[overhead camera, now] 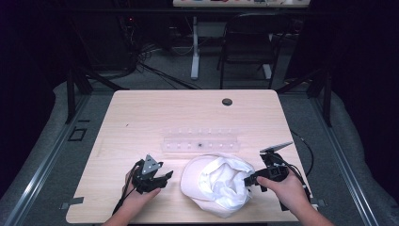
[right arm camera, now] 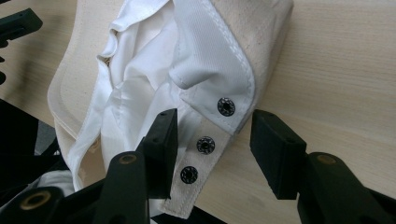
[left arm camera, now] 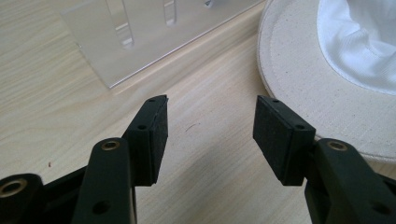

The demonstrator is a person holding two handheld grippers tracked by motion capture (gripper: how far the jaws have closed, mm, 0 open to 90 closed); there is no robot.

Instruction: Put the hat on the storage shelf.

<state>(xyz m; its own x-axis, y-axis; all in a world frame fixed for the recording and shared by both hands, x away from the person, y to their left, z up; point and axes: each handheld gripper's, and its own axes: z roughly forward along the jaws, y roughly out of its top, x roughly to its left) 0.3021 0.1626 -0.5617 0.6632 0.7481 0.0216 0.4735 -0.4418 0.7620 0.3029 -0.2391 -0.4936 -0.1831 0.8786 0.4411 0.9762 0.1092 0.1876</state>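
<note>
R gripper view shows black snaps [right arm camera: 206, 144] on cap [right arm camera: 140, 93] strap between wide jaws, w/o grip. L gripper [left arm camera: 210, 126] wide, empty; cream cap, white lining, at 2 o'clock.

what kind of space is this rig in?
Probably a lab or recording workspace, not a home: a bare wooden table ringed by dark curtains, loose cables on the grey floor behind it, and a black chair at a second desk.

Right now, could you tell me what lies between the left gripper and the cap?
Only bare table. In the high view, the left gripper sits apart from the cap, and the left gripper view shows plain wood between its open jaws and the cap's brim.
</note>
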